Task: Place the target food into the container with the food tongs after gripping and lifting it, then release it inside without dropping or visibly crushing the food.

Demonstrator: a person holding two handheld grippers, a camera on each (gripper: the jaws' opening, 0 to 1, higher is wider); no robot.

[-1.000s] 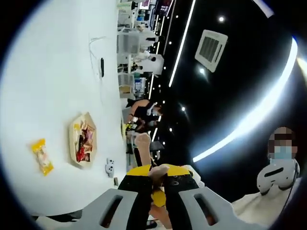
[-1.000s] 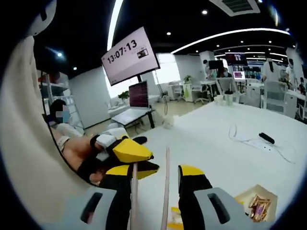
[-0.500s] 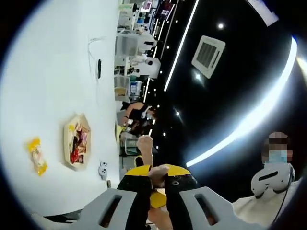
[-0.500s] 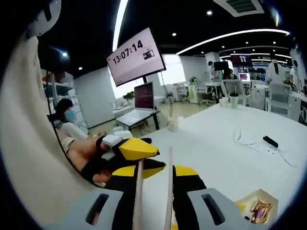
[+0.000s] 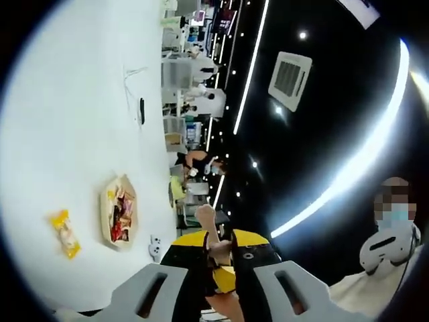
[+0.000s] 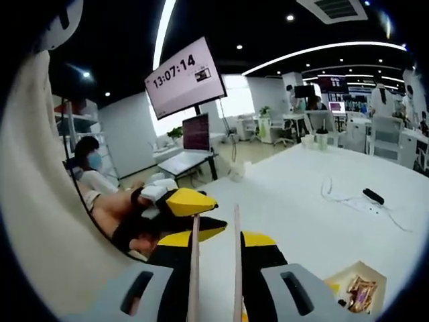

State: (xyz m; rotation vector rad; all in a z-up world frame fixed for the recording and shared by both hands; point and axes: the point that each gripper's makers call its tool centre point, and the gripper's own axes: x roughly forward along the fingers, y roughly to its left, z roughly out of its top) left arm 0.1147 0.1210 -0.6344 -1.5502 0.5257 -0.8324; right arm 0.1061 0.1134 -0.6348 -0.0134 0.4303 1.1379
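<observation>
The right gripper [image 6: 216, 251] is clamping slim wooden tongs [image 6: 236, 261] between its jaws. The left gripper [image 5: 218, 258] is sitting nearly closed; contents unclear. An octagonal wooden tray [image 5: 106, 213] is resting on the glossy white bench [image 5: 67, 134].

Right gripper [image 6: 216, 249] closed on food tongs [image 6: 236, 268] at 6 o'clock; left gripper [image 6: 186, 213] at 8; container [image 6: 353, 287] at 4.

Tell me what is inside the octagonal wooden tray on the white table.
The octagonal wooden tray holds a pile of small wrapped snacks, mostly red and brown. Whatever lies beneath the top wrappers is covered, and the pieces are too small to count.
</observation>
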